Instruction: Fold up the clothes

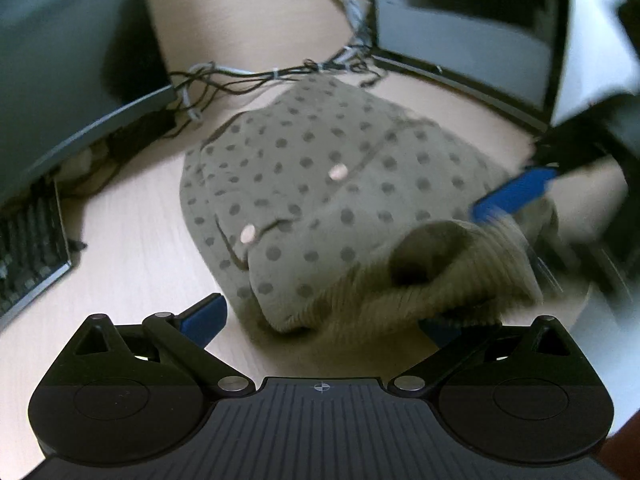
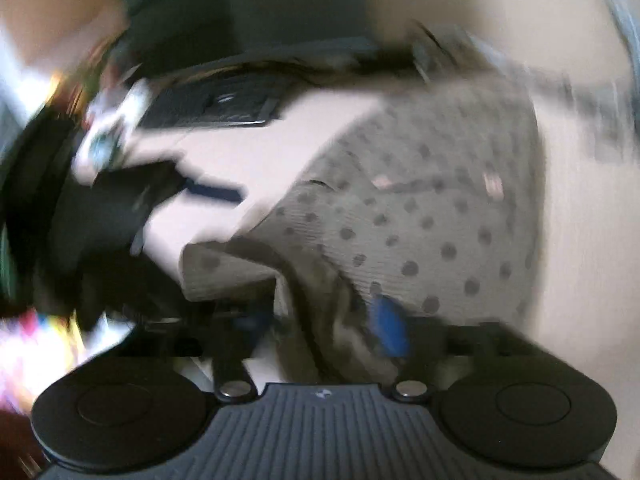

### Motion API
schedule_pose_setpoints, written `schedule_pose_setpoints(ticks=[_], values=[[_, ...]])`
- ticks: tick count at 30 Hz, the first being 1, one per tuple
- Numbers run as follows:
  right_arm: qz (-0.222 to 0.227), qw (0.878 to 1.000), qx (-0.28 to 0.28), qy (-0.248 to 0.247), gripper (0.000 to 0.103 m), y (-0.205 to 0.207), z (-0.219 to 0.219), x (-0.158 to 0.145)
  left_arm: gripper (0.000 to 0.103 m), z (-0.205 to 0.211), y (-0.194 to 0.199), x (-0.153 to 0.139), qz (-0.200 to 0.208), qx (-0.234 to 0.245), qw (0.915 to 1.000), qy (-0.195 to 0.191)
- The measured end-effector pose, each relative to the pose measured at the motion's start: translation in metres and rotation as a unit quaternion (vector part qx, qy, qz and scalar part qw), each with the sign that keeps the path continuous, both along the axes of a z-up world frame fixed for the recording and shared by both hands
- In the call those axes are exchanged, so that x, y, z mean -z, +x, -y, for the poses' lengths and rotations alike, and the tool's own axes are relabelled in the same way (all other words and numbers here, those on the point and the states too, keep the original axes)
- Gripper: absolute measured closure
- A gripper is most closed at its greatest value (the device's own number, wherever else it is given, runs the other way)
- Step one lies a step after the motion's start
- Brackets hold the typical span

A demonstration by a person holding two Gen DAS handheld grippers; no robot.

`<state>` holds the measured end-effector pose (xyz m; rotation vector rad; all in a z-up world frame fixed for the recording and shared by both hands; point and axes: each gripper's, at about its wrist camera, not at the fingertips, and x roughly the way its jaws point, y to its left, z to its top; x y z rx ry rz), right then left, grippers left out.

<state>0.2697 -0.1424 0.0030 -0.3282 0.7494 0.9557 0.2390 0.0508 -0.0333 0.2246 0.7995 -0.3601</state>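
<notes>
An olive knit cardigan (image 1: 320, 184) with dark dots and pink buttons lies bunched on the light wooden desk (image 1: 128, 264). My left gripper (image 1: 320, 316) is open, its blue fingers (image 1: 204, 316) spread either side of the ribbed hem (image 1: 432, 280), which lies between them. My right gripper shows in the left wrist view (image 1: 516, 196) as a blue finger at the cardigan's right edge. In the blurred right wrist view the cardigan (image 2: 420, 220) fills the middle, and the right gripper (image 2: 320, 324) has fabric between its blue fingers (image 2: 388, 328). The left gripper (image 2: 208, 192) shows at left.
A monitor (image 1: 72, 72) and a keyboard (image 1: 28, 248) stand at the left. A second monitor (image 1: 472, 20) stands at the back right. Tangled cables (image 1: 280, 76) lie behind the cardigan. A keyboard (image 2: 216, 108) shows in the right wrist view.
</notes>
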Motion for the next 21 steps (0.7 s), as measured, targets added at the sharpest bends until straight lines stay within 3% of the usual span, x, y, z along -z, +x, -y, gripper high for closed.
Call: schedule_pose_setpoints(ticks=[4,8,9,10,11,13,15,17,19,21], values=[[0.147,0.985,-0.048,-0.071,0.018,-0.041,-0.006,0.021,0.000,-0.012,0.015,-0.005,-0.025,-0.015,0.9977,-0.061],[0.276,0.951,-0.065,-0.124,0.021,-0.054,-0.028,0.051,0.000,-0.015,0.025,-0.005,-0.039,-0.014,0.9942,-0.099],[0.274,0.951,-0.062,-0.129,0.035,-0.048,-0.034,0.051,0.000,-0.014,0.027,-0.006,-0.040,-0.011,0.9938,-0.104],[0.264,0.953,-0.059,-0.134,0.064,-0.041,-0.040,0.050,0.000,-0.015,0.026,-0.007,-0.038,-0.005,0.9941,-0.102],[0.215,0.969,-0.036,-0.119,0.064,-0.025,-0.042,0.040,0.000,-0.016,0.025,-0.008,-0.034,0.002,0.9947,-0.097],[0.084,0.994,0.013,-0.067,0.083,0.013,-0.036,0.013,0.000,-0.021,0.017,-0.013,-0.021,0.031,0.9959,-0.083],[-0.014,0.998,0.058,-0.021,0.084,0.044,-0.023,-0.010,0.000,-0.025,0.005,-0.017,0.004,0.070,0.9965,-0.046],[-0.069,0.994,0.080,0.002,0.084,0.065,-0.014,-0.026,0.000,-0.028,-0.007,-0.021,0.031,0.110,0.9935,-0.004],[-0.088,0.992,0.088,0.003,0.085,0.074,-0.012,-0.037,0.000,-0.026,-0.013,-0.020,0.062,0.148,0.9864,0.037],[-0.076,0.994,0.080,-0.015,0.085,0.070,-0.020,-0.042,0.000,-0.020,-0.009,-0.017,0.084,0.175,0.9791,0.061]])
